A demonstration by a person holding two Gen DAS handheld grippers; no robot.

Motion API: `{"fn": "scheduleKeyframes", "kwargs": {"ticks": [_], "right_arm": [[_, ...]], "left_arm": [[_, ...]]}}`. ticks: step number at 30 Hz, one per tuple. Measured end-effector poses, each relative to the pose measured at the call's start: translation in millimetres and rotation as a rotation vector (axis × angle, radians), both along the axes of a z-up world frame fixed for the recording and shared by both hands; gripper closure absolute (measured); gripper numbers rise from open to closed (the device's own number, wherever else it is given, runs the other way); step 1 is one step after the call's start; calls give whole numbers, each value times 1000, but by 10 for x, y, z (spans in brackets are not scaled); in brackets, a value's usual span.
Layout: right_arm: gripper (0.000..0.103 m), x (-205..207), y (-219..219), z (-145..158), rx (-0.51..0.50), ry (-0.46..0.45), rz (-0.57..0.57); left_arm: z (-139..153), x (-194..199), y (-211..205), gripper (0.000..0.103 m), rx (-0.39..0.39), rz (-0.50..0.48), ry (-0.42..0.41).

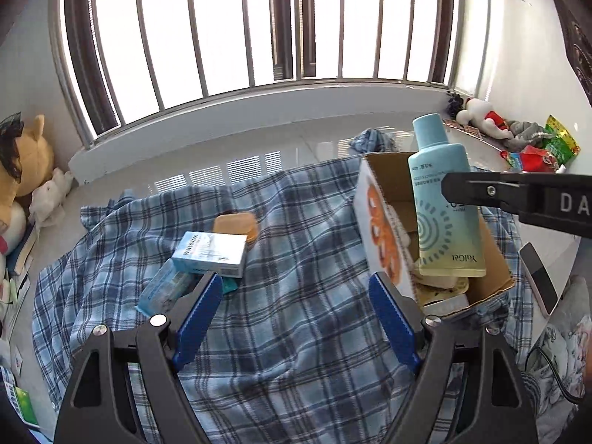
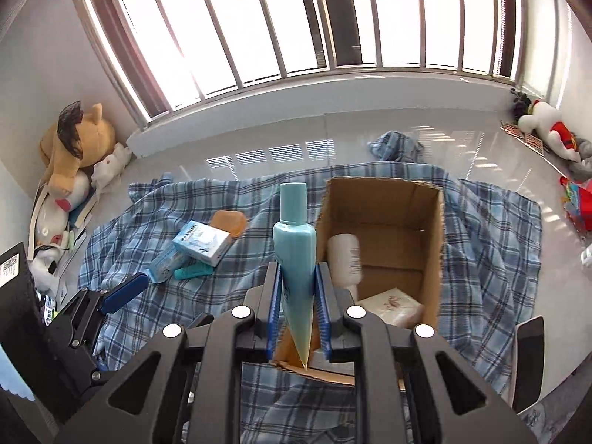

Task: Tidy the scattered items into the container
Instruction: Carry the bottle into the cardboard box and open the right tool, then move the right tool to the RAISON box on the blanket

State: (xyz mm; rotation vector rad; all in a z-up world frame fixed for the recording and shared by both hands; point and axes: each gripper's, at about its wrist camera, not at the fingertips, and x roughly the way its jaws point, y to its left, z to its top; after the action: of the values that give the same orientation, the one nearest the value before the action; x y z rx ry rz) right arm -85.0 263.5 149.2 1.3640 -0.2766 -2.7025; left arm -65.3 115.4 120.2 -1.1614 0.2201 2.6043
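the right gripper (image 2: 299, 318) pinches the blue bottle (image 2: 294, 259) above the cardboard box (image 2: 407, 199). the left gripper (image 1: 296, 307) is wide and empty. the slick bottle could slip and miss the box.

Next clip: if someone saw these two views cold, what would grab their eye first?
Probably the pale blue bottle, clamped between the right gripper pads and held above the near edge of the open cardboard box, which already holds a white bottle. Next, the small boxes lying on the blue plaid cloth left of the cardboard box, beyond the open, empty left gripper.
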Motion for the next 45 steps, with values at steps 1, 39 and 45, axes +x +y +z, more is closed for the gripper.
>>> {"fn": "scheduleKeyframes", "kwargs": {"ticks": [1,39,45], "right_arm": [[87,-9,76,-15,-1,-6,-13],[25,-389,-988,-238,47,-37,153],[25,-613,-1412,-514,49,-118,190]], "left_arm": [[-2,4,101,19,0,-13,-6],[-219,-281,-1260,12,51,276,-8],[-388,-490,-1605,0,-7,357,-13]]}}
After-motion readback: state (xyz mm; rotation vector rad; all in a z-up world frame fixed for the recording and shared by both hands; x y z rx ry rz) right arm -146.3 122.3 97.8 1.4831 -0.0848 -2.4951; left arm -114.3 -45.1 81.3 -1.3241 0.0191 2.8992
